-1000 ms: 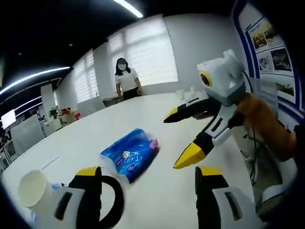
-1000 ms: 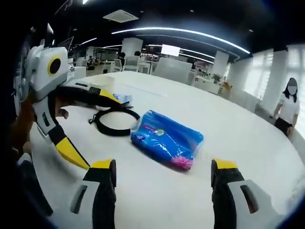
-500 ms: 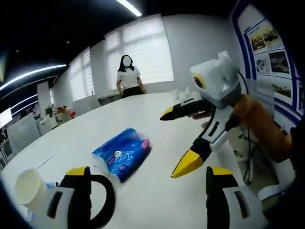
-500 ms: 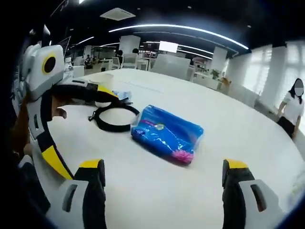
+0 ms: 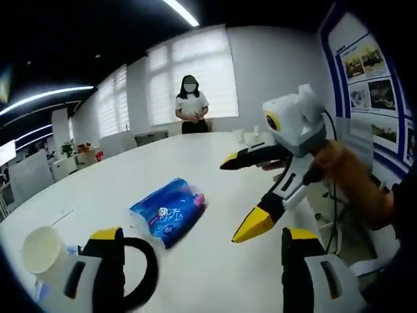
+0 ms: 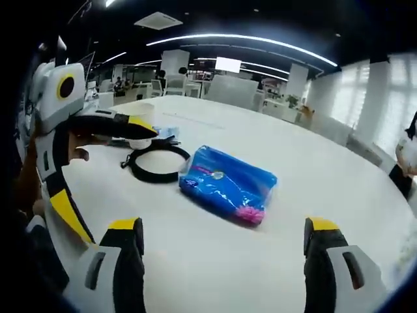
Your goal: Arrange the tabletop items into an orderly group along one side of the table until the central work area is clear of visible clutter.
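Observation:
A blue plastic packet [image 5: 168,210] [image 6: 228,186] lies flat on the white table [image 5: 215,274] between both grippers. A black loop of strap [image 6: 156,163] [image 5: 147,277] lies beside it, and a paper cup [image 5: 42,251] stands by the loop. My left gripper [image 5: 202,235] [image 6: 104,169] is open and holds nothing, hovering short of the packet. Coming in from the opposite side, my right gripper [image 6: 223,225] [image 5: 240,192] is also open and holds nothing, above the table near the packet.
A small blue-and-white item [image 6: 167,134] lies behind the loop. A person [image 5: 191,111] stands at the table's far end by the windows. Small white things [image 5: 247,135] sit at that far end. Posters [image 5: 371,85] hang on the nearby wall. More desks [image 6: 228,91] stand beyond.
Both grippers' jaws stand slightly wider apart than one second ago. The person at the far end has stepped along the table. The packet, loop and cup have not moved.

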Available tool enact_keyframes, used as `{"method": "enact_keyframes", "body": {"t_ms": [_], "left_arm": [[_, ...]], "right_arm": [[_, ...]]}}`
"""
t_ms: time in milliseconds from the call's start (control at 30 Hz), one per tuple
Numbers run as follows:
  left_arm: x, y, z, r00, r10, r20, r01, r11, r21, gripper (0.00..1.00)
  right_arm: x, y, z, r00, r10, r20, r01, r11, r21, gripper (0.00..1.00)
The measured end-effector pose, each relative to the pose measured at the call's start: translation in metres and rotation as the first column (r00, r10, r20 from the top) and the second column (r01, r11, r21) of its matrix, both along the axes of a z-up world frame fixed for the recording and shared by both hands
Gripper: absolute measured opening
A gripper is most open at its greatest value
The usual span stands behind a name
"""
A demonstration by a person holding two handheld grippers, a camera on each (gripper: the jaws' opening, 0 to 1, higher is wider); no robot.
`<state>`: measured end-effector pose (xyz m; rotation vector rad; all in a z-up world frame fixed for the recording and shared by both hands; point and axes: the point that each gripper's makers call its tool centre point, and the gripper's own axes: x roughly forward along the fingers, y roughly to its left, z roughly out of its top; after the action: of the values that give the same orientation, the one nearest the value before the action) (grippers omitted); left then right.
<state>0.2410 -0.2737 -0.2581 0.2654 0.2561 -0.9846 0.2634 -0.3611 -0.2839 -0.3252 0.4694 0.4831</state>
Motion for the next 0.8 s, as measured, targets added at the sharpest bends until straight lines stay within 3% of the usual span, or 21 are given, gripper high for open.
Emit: {"method": "enact_keyframes", "body": {"t_ms": [800], "left_arm": [[-0.002, 0.022, 0.011, 1.000, 0.025, 0.019, -0.025, 1.000, -0.016, 1.00]], "right_arm": [[-0.001, 0.014, 0.005, 1.000, 0.022, 0.002, -0.022, 1.000, 0.000, 1.00]]}}
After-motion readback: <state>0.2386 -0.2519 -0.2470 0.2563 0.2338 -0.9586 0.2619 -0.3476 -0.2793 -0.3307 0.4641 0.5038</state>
